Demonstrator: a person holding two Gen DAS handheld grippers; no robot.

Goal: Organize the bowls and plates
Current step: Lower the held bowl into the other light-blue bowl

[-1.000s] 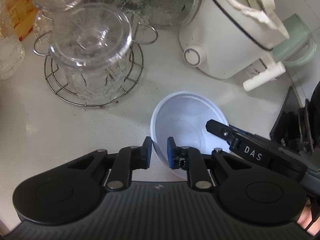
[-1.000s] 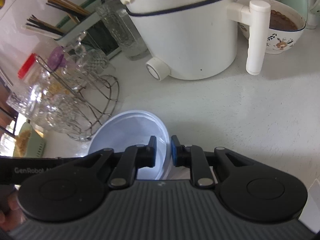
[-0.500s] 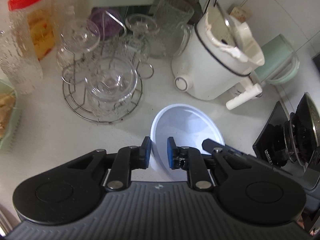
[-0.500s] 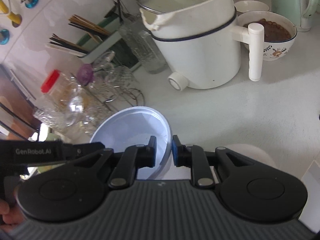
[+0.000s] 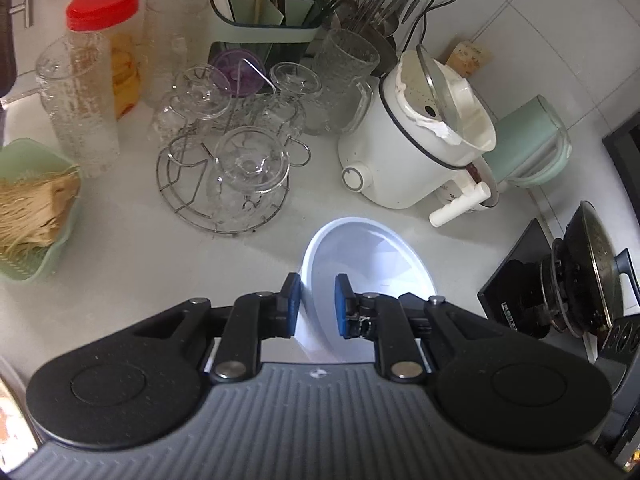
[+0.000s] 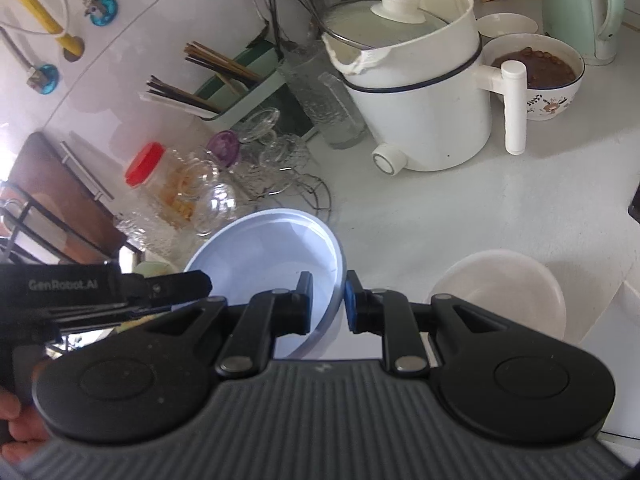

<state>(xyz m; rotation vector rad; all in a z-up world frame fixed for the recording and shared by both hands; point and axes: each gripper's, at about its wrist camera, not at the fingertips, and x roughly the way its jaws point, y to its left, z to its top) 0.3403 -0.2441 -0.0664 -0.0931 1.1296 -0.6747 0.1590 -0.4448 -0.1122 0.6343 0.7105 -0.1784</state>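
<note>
So we've got both tools on the same pale blue bowl (image 5: 372, 268) here. Our left tool (image 5: 317, 307) has its blue pads nearly together with the bowl's near-left rim pinched between them, and our right tool (image 6: 327, 302) is clamped the same way on the rim's right edge, one pad inside the bowl and one outside. The bowl is tilted and sits above the white surface (image 6: 440, 208), held between the two tools. In the right wrist view we can also see the left tool's black finger reaching over the bowl's left rim. Just to the right of the bowl, on the surface, there's a second white bowl (image 6: 500, 292) sitting upright. Farther back we see the white electric pot (image 6: 424, 96) with its lid on askew, a wire rack of glass cups (image 5: 228, 184) to the left of it, and a patterned bowl of brown food (image 6: 536, 76) at the far right.
</note>
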